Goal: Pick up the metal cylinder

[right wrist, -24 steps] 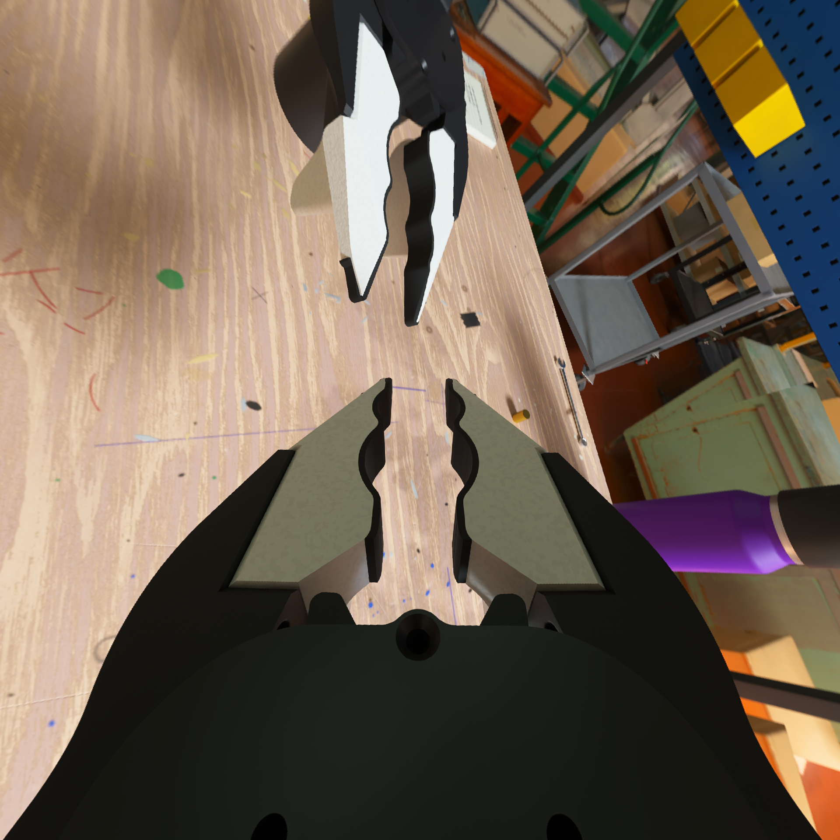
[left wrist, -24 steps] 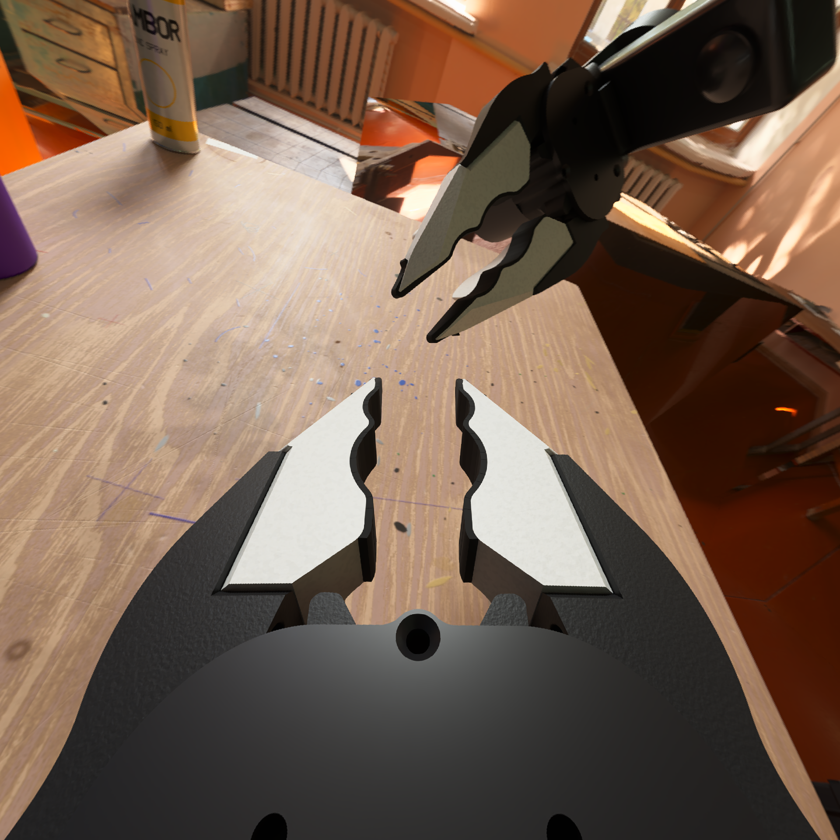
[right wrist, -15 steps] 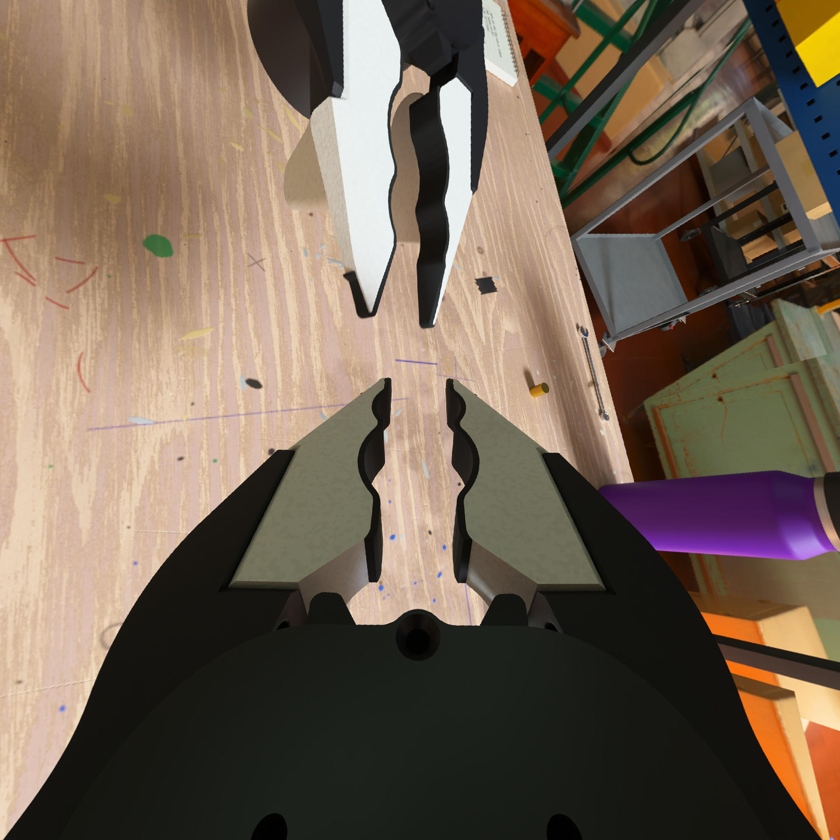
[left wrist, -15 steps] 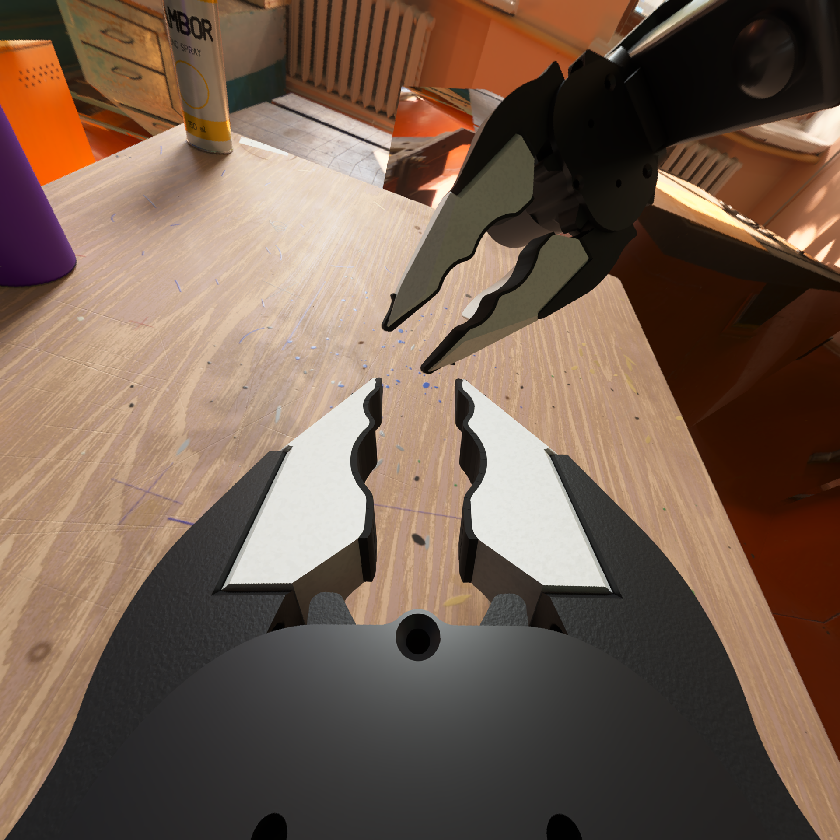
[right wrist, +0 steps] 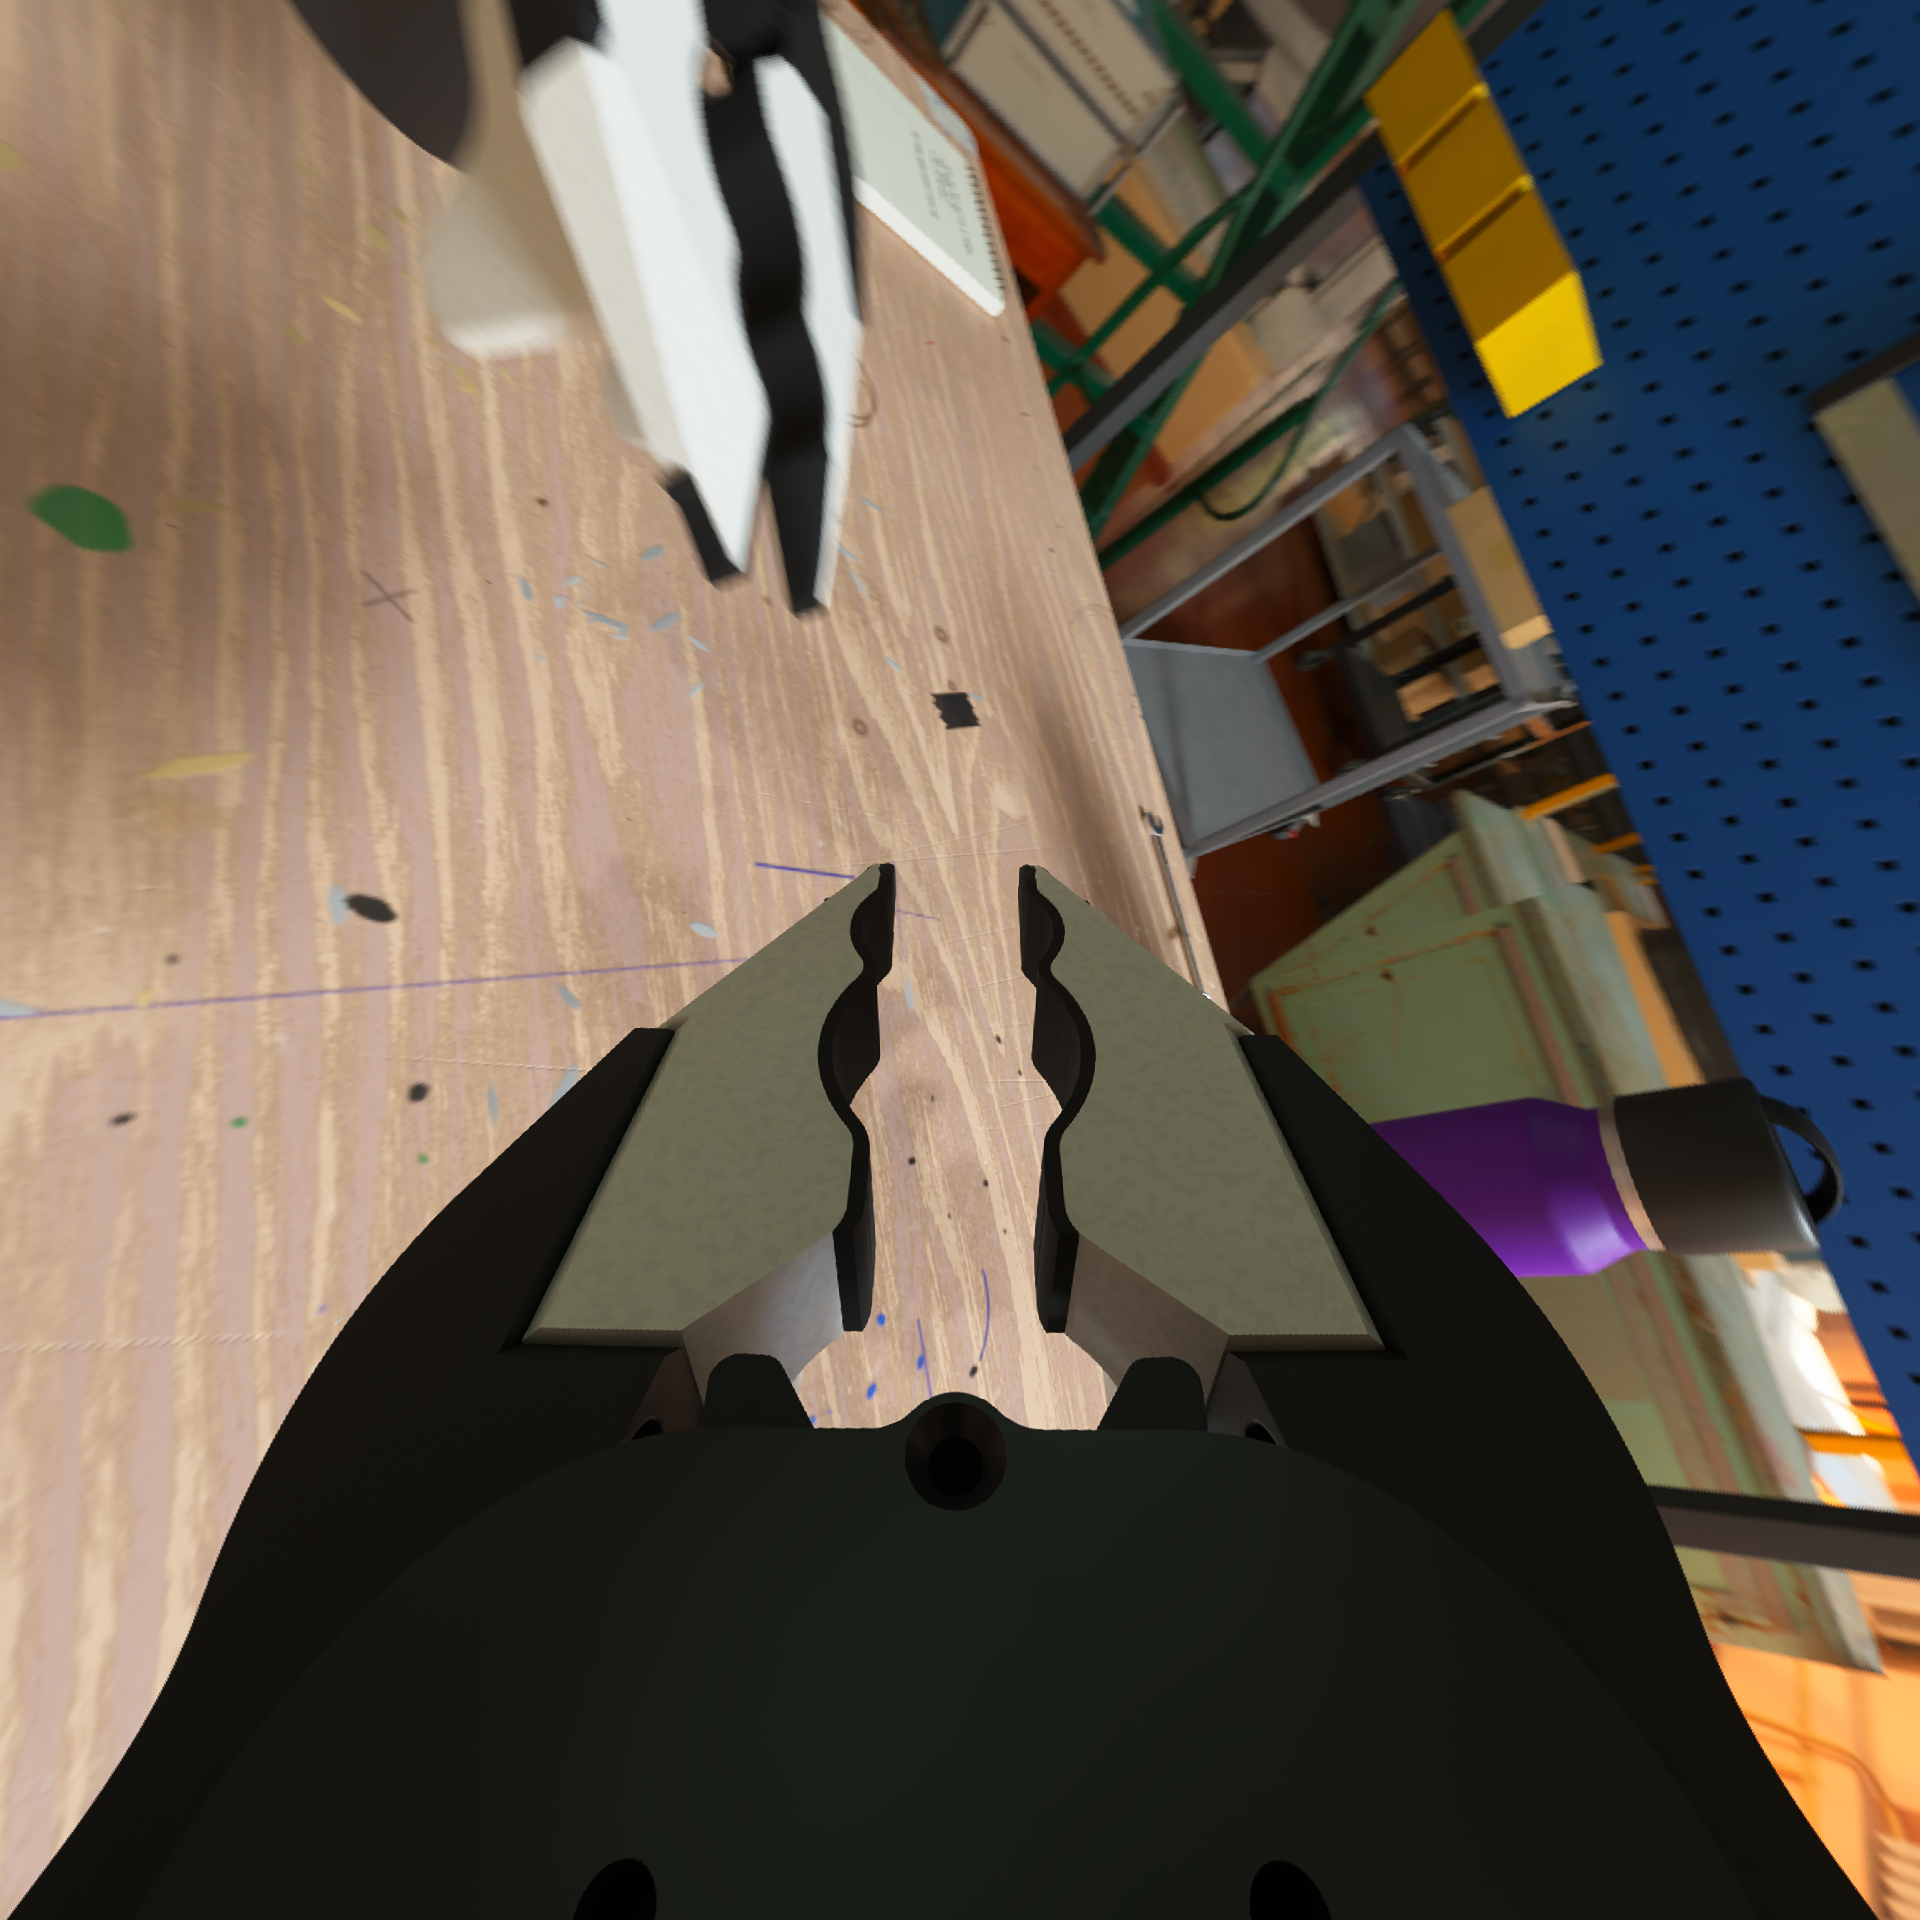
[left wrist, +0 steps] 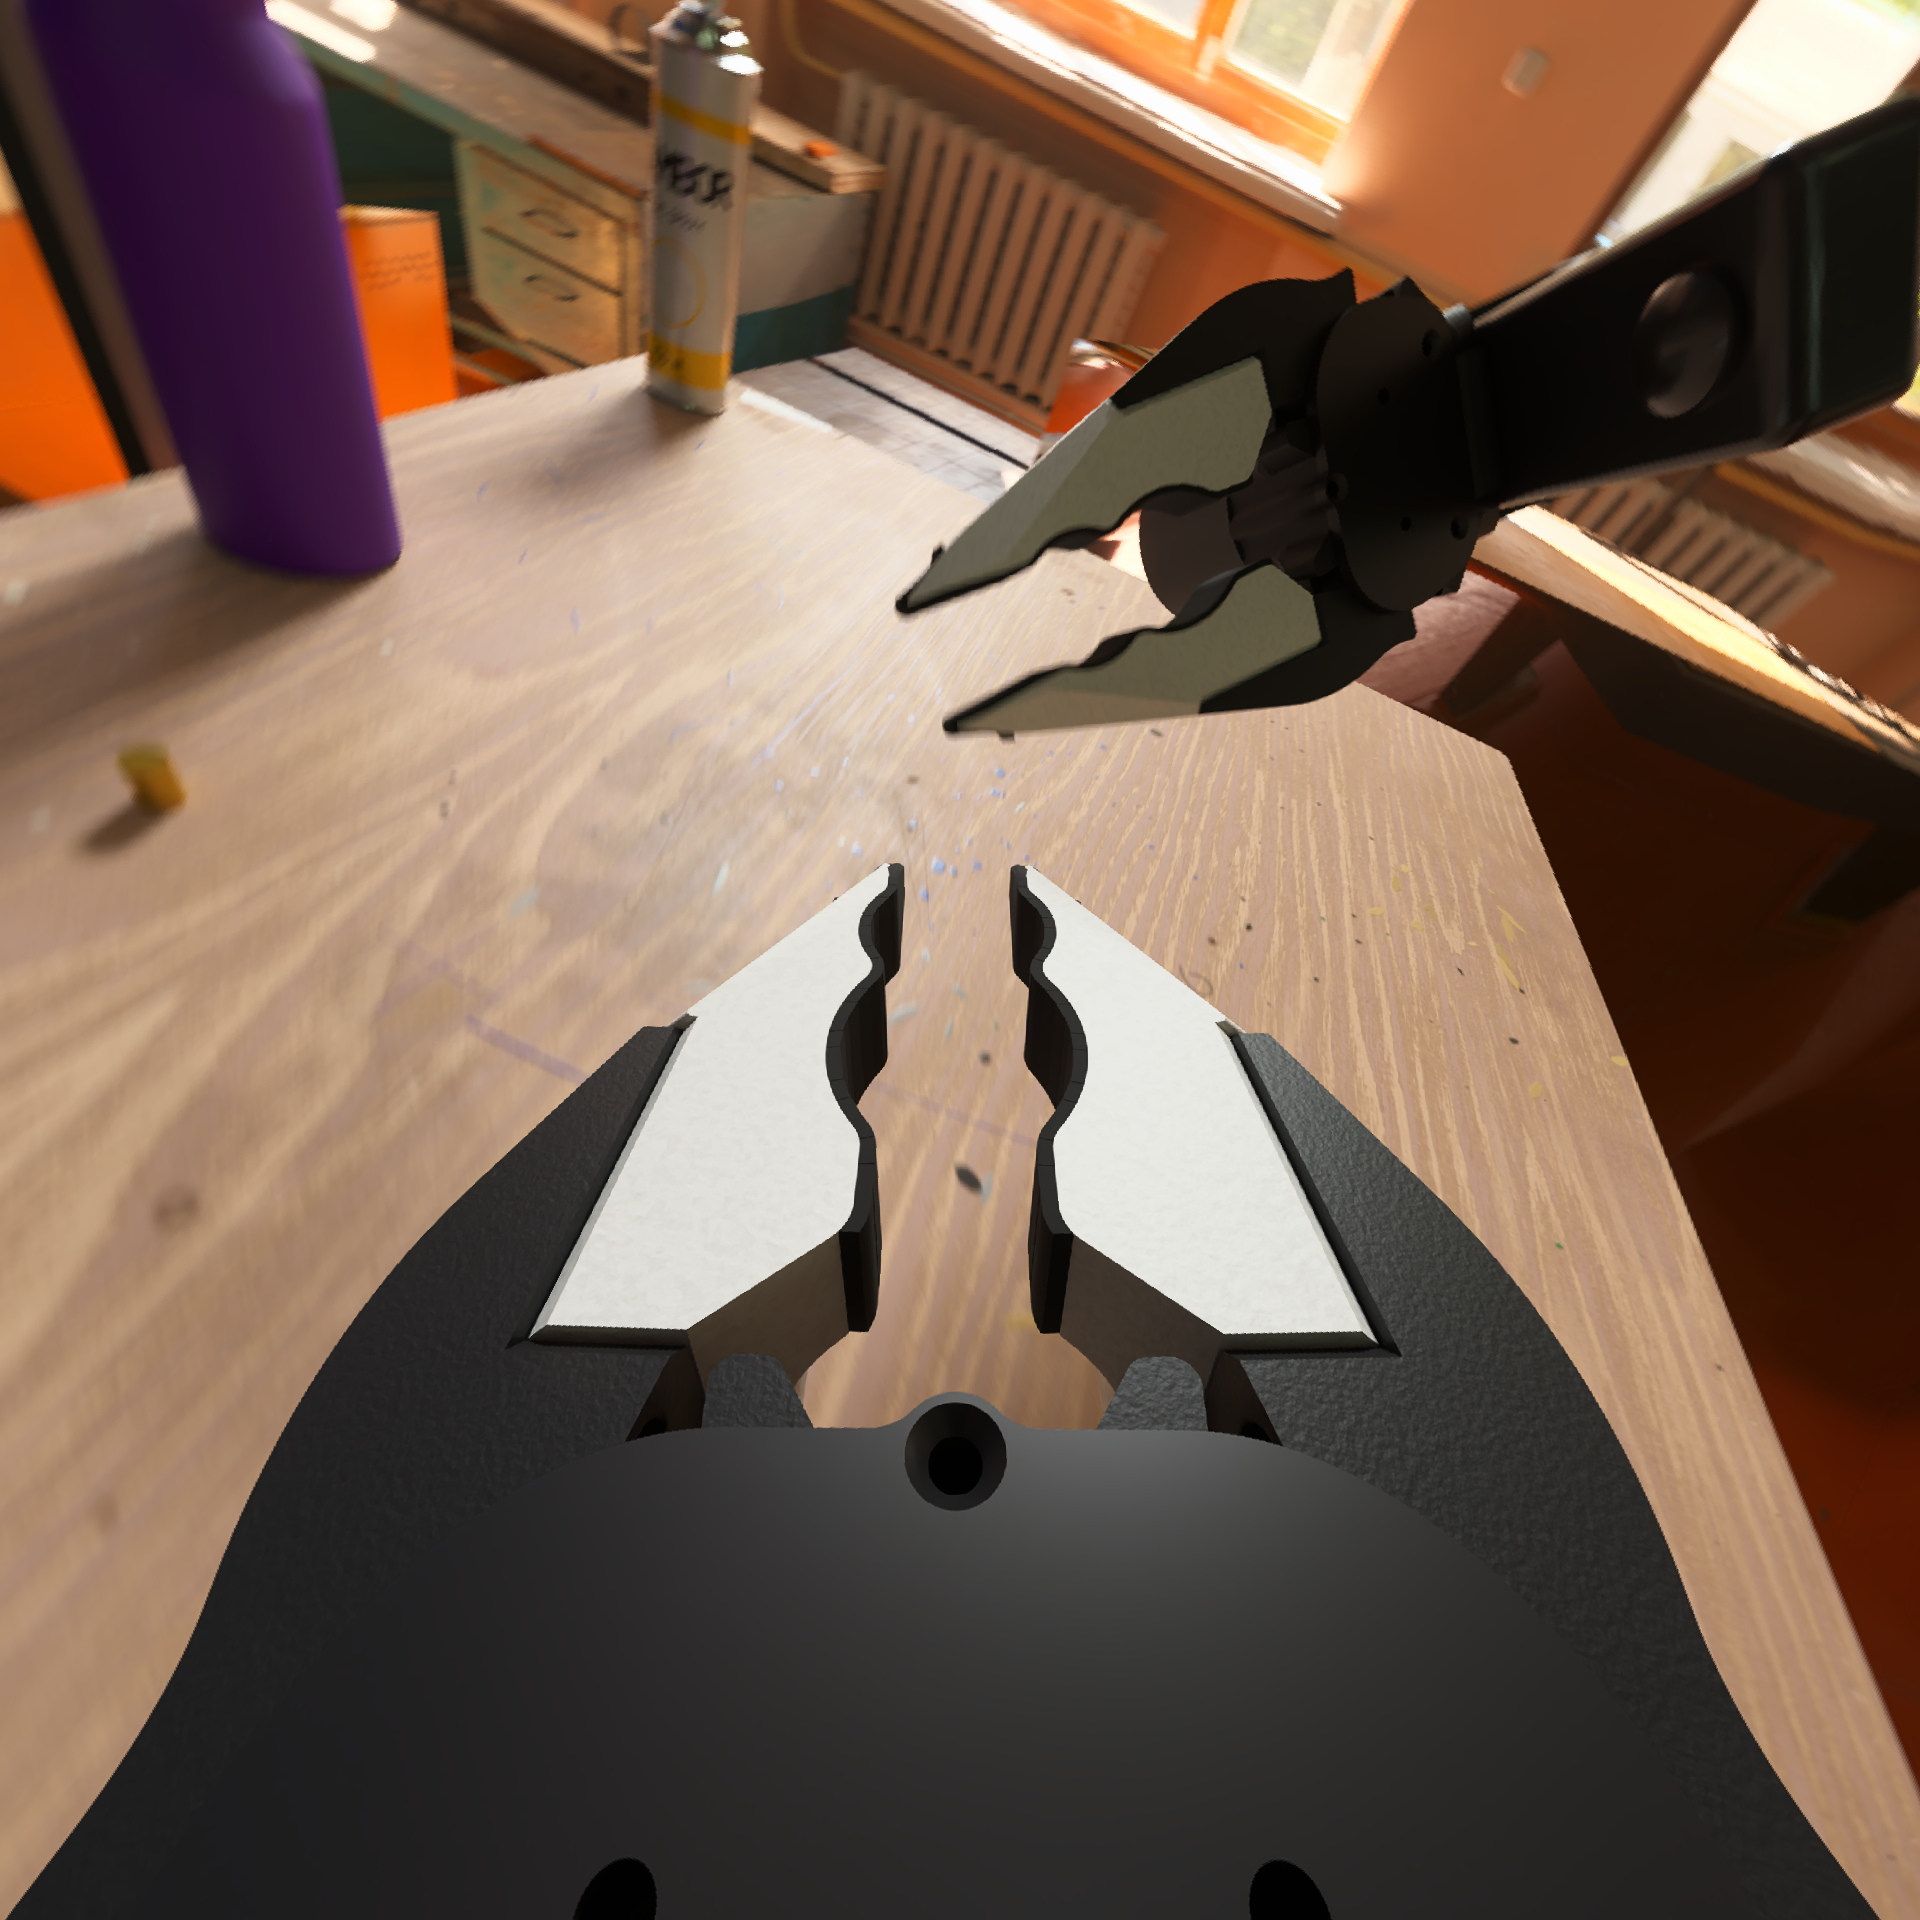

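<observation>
Swinging leftward since the earlier frames, the left gripper [left wrist: 956, 878] is now bringing the purple bottle [left wrist: 239, 291] in large at the upper left, the spray can [left wrist: 691, 229] nearer the middle, and a small yellow-brass stub, which I am taking to be the metal cylinder [left wrist: 152, 774], into sight at the far left of the wooden table [left wrist: 416, 987]. The right gripper [left wrist: 927, 663] is now sitting farther off to the right than before. In the right wrist view the cylinder is no longer showing, though it was lying near the table edge earlier. Both tongs are standing a little parted, a narrow gap between the fingers, and neither is gripping anything. The cylinder is resting alone on the bare wood, well apart from both grippers and near the bottle's side of the table; whether it is standing or lying is hard to tell through the blur. It is looking short, rigid and smooth, probably light yet dense for its bulk, so it is likely to roll or slip. Taking it across its curved sides, seated in a notch of the fingers, seems the safest hold
</observation>
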Controlling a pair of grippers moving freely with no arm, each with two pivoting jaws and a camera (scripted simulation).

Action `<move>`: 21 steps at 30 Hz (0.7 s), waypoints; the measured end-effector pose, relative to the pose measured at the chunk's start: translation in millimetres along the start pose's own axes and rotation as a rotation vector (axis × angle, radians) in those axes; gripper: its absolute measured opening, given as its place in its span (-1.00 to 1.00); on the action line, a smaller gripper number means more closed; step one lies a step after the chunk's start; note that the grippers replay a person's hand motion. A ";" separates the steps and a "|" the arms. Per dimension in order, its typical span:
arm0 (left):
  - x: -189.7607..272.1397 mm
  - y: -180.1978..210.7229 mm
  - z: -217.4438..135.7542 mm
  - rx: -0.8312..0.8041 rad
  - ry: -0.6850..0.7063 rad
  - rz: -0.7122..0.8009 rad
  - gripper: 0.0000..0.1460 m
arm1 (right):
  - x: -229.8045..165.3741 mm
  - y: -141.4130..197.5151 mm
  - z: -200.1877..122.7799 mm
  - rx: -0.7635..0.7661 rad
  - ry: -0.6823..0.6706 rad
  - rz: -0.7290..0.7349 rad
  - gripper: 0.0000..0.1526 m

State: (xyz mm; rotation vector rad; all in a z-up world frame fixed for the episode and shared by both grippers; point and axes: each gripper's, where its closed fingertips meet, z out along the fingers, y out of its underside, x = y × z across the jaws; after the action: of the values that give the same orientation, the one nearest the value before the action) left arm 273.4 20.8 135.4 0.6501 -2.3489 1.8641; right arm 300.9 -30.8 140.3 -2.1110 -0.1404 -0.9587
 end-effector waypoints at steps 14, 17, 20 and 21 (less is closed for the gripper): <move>-12.3 80.2 -44.8 -0.039 -0.361 -0.133 -0.58 | -39.0 33.6 13.0 0.135 0.086 0.137 -0.69; -27.1 67.1 -31.2 -0.049 -0.365 -0.192 -0.45 | -35.5 34.8 10.4 0.146 0.092 0.171 -0.69; -60.7 36.0 -11.3 -0.081 -0.457 -0.186 -0.39 | -36.0 35.9 10.5 0.138 0.093 0.164 -0.69; -76.3 24.1 -4.0 -0.111 -0.509 -0.167 -0.38 | -36.7 35.9 10.5 0.137 0.090 0.160 -0.69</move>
State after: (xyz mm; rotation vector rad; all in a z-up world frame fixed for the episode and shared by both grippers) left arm 333.0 50.0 90.6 1.3973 -2.5494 1.6286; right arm 295.3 -40.0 89.1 -1.9196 0.0081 -0.9199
